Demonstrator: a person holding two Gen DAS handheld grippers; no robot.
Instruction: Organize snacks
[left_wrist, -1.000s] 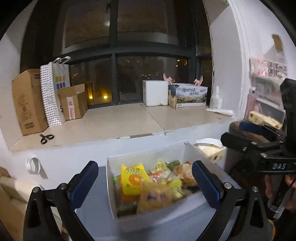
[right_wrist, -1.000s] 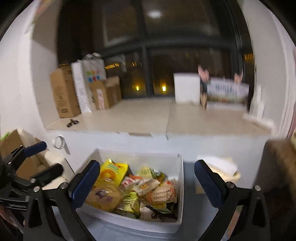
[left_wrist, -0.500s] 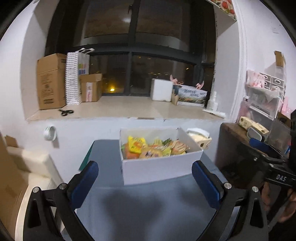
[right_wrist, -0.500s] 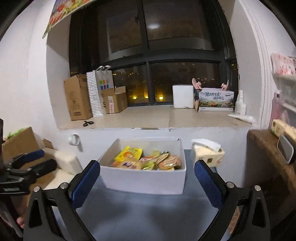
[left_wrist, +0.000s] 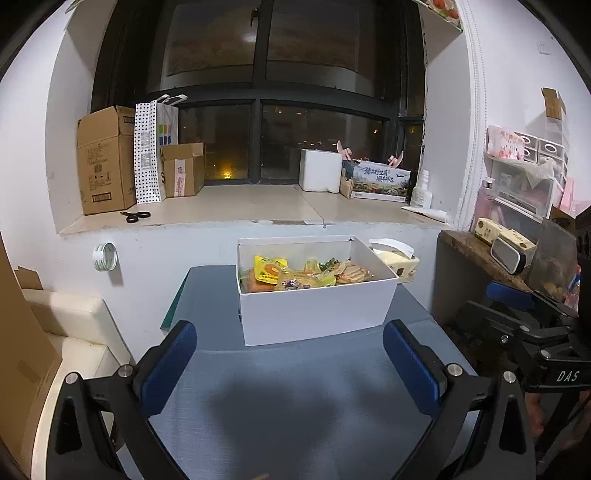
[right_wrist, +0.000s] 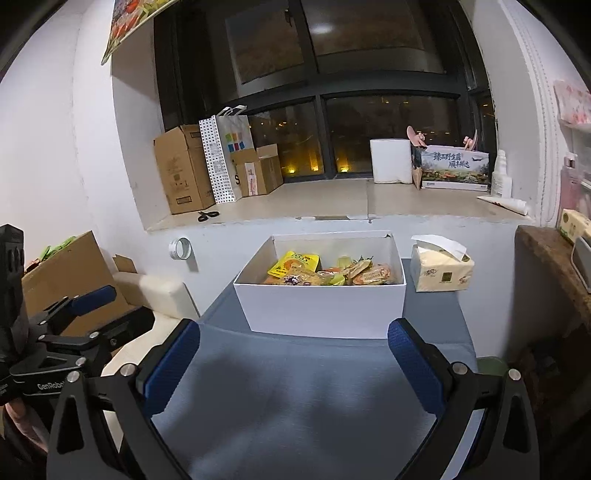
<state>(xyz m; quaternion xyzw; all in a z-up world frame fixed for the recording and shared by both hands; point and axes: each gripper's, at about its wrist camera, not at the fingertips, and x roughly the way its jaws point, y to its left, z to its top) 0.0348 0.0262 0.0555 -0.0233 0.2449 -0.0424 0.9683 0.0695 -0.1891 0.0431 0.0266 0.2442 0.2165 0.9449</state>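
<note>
White snack box (left_wrist: 314, 314) near grey table (left_wrist: 295, 406) far edge, apparently beyond both released, empty tools.

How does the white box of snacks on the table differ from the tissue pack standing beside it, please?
The white box is plain, open-topped and rigid, while the tissue pack is cream-yellow with printed marks and soft-sided. The white box is clearly the larger and holds a jumble of colourful snack packets; the tissue pack shows only one white sheet poking from its top. The white box sits nearer the grippers, the tissue pack further back. Both stand on the grey table, untouched.
</note>
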